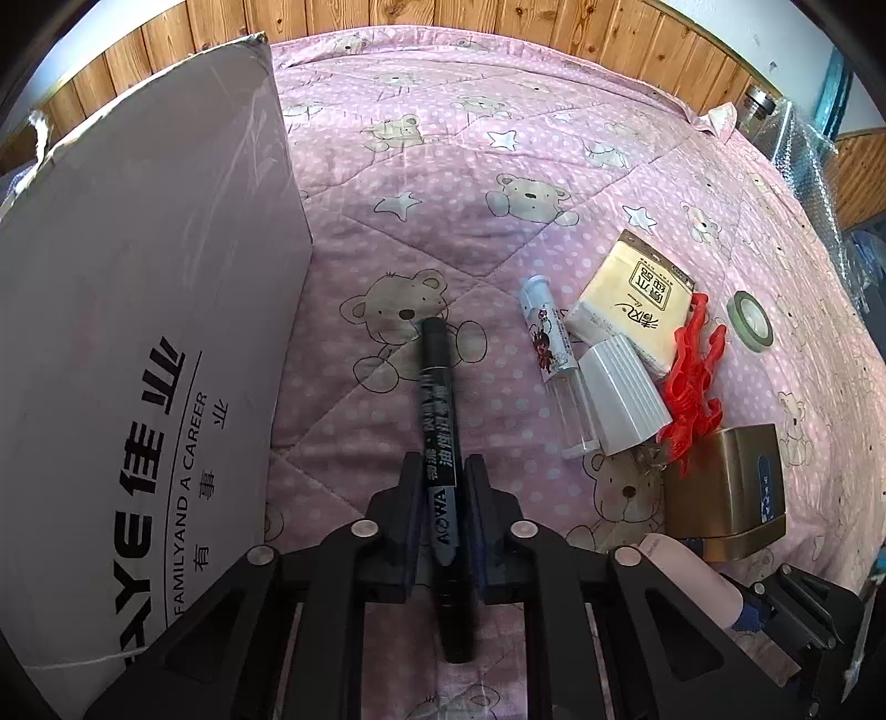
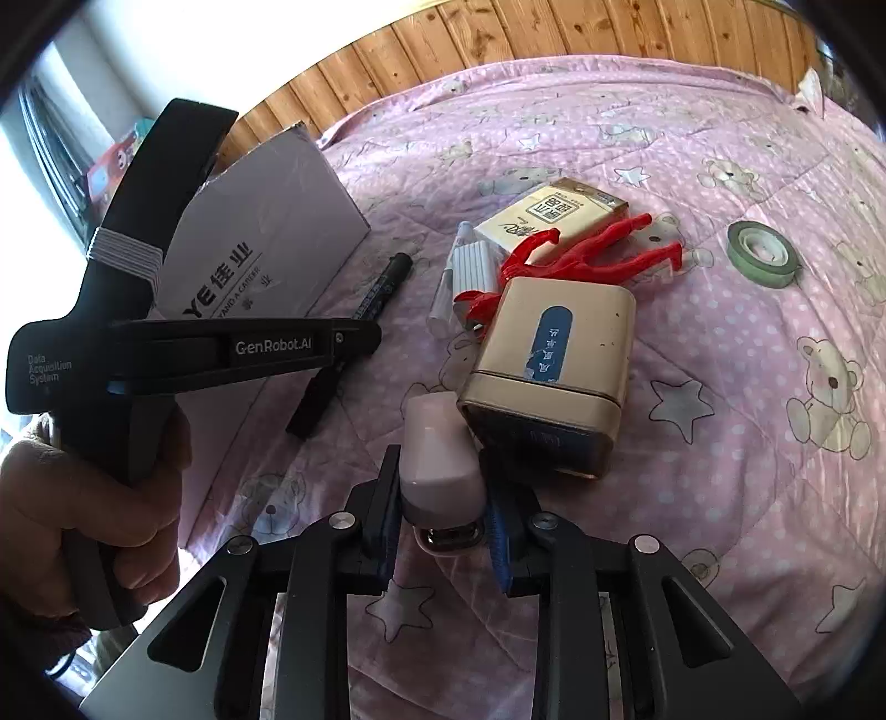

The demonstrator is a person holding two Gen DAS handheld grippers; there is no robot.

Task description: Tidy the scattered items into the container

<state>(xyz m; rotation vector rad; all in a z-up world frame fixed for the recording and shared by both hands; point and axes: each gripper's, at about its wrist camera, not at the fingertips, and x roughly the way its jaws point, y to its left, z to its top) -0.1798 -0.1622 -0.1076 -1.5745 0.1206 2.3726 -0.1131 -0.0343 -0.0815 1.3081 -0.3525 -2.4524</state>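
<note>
black marker over pink bear quilt, wood-panelled wall.

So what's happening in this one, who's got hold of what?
A person is tidying a bed with two handheld tools. The left tool is shut on a black marker, beside the cardboard box. The right tool is shut on a small pink case. On the pink quilt lie a tissue pack, spray bottle, white ribbed box, red clips, gold tin and tape roll.
</note>
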